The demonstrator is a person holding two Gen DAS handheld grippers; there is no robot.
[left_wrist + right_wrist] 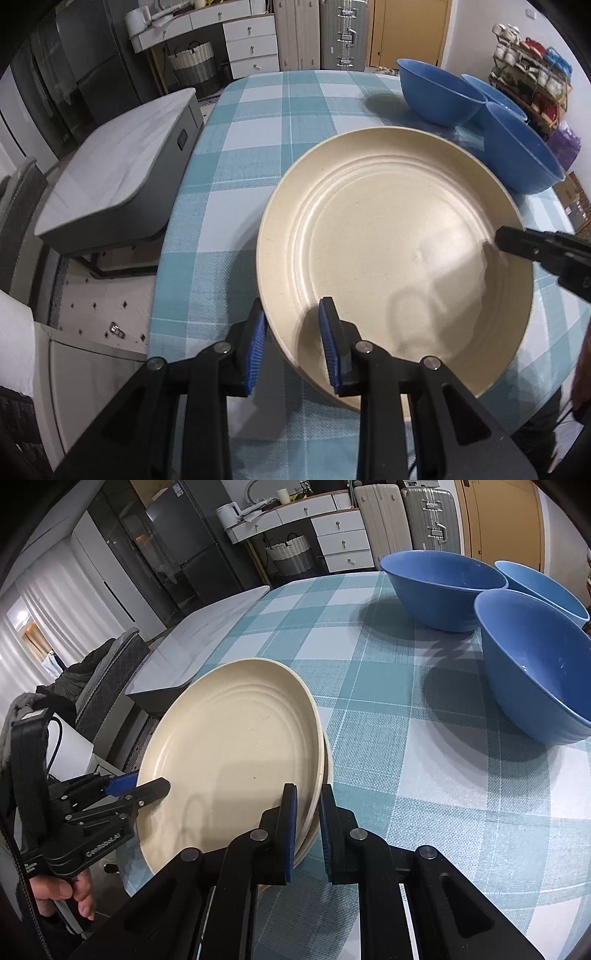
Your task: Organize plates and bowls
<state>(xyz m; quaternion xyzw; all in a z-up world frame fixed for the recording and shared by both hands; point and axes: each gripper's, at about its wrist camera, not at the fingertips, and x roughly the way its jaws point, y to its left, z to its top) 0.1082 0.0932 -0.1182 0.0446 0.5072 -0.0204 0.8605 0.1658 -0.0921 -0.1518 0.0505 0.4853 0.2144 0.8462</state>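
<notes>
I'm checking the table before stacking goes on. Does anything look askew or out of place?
Yes: the cream plate is tilted, one edge raised off the tablecloth, pinched at opposite rims by both tools. The three blue bowls sit upright.

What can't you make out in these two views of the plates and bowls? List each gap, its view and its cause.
- Plate count: in the right wrist view the top plate covers the stack; only lower rims show.
- Third bowl: right wrist view, mostly behind the near bowl and cut by the frame edge.
- Right tool: left wrist view, the frame edge cuts its body.
- Left tool: whether its pads press the rim, unclear in either view.
</notes>
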